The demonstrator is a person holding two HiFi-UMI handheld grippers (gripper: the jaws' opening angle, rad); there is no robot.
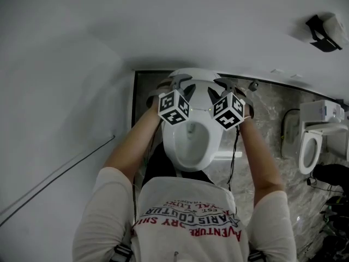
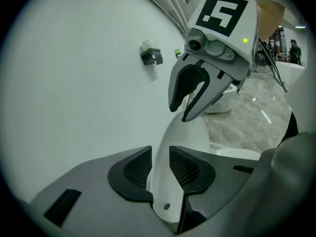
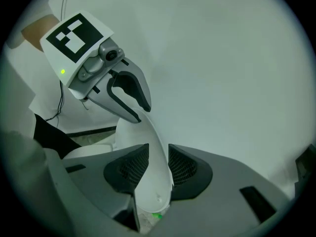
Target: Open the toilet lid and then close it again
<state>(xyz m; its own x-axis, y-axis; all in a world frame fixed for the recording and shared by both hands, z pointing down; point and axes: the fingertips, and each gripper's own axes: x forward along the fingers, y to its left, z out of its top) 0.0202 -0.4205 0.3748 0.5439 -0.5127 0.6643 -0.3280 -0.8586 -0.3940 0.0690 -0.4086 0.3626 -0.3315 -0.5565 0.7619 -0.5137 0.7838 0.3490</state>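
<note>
toilet lid [image 2: 185, 132] is sitting pinched in my part-open left claw [image 2: 160, 157] and right claw [image 3: 157, 158], upright above the bowl [image 1: 170, 146]; opening's looking done, closing's left.

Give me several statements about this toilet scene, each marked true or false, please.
1. The rim of the white plastic toilet lid sits between the left gripper's jaws. True.
2. The right gripper hangs clear of the lid. False: the rim sits between its jaws too.
3. The lid lies shut over the white ceramic bowl. False: it is raised, and the open bowl shows beneath.
4. A second white toilet stands on the grey marbled floor at the head view's right. True.
</note>
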